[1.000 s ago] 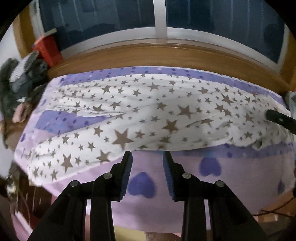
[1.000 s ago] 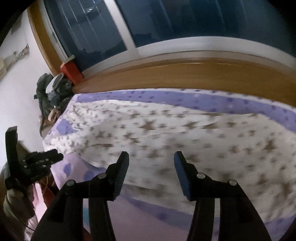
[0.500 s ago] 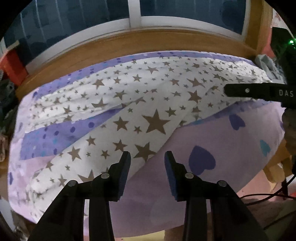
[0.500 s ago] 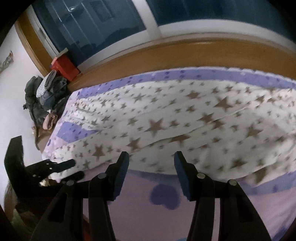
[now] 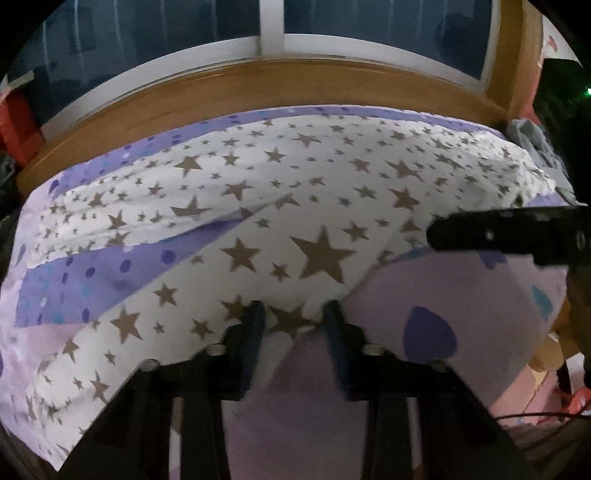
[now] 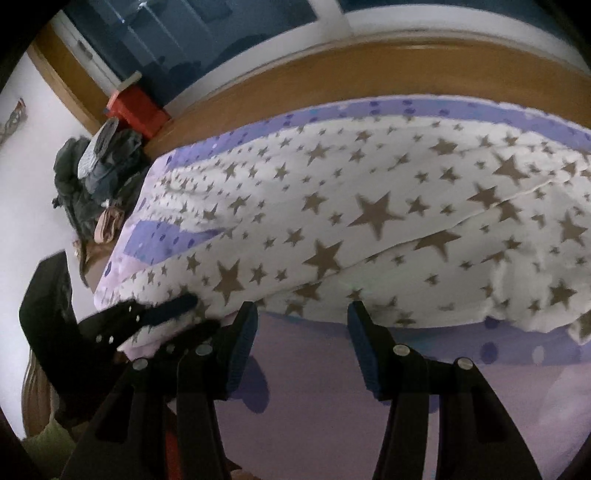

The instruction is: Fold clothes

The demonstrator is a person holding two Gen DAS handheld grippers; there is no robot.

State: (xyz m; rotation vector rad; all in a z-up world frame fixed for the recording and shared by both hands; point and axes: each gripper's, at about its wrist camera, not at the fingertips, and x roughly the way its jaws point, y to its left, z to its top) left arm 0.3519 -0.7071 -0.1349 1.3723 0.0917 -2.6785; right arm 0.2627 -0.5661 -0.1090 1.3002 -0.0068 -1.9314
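A bedroom in a home. Ahead of the tongs lies a bed [image 5: 461,295] with a lilac sheet printed with purple hearts, and a white star-patterned cloth [image 5: 314,206] spread over it. Beyond the bed runs a wooden ledge [image 5: 258,85] under a dark window [image 5: 166,33]. Far left of the tongs, crumpled clothes [image 6: 96,177] are piled by a white wall, near a red box [image 6: 136,110].

Both grippers are built of matte black plastic arms, each studded with round silver screws. The left gripper [image 5: 293,325] and the right gripper [image 6: 301,325] are each tipped with two ribbed blue pads [image 6: 242,345]. Behind the fingers, angular black brackets are seen.
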